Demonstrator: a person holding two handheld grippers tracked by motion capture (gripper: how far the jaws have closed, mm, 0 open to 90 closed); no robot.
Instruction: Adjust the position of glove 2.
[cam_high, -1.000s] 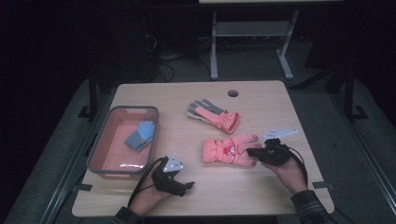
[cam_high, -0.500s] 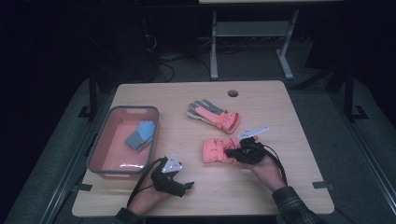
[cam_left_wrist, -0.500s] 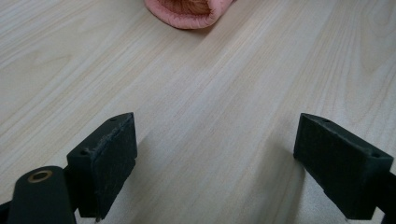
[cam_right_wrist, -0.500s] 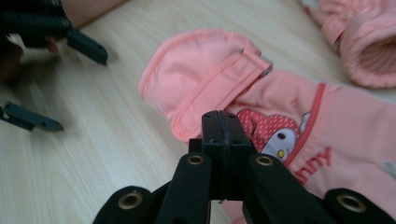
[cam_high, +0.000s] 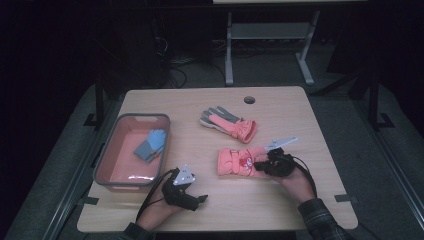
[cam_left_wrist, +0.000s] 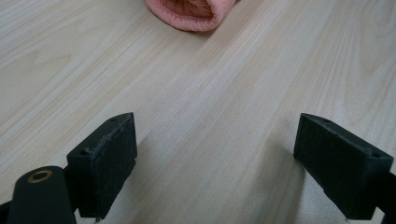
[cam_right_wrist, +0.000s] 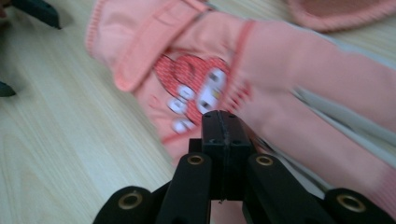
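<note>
High view: the right gripper (cam_high: 261, 164) lies at the right-hand end of a pink glove (cam_high: 237, 161) flat at centre-right of the wooden table (cam_high: 300, 115). Right gripper view shows its jaws pressed together with no gap, tips over the glove's palm; whether any fabric is pinched between them cannot be told. That glove carries a red and white picture (cam_right_wrist: 196, 91) and a strap at its cuff.

A second pink and grey glove (cam_high: 231, 123) lies just above the first, near it, apart by a strip of table. At the left of the frame a grey-rimmed pink bin (cam_high: 102, 165) holds a blue glove (cam_high: 150, 144).

The left gripper (cam_high: 197, 199) rests at lower centre-left, well apart from the held glove, its jaws spread wide over bare wood in the left gripper view, a pink cuff (cam_left_wrist: 187, 11) at the top edge. Nothing lies between the pink glove and the bin.
</note>
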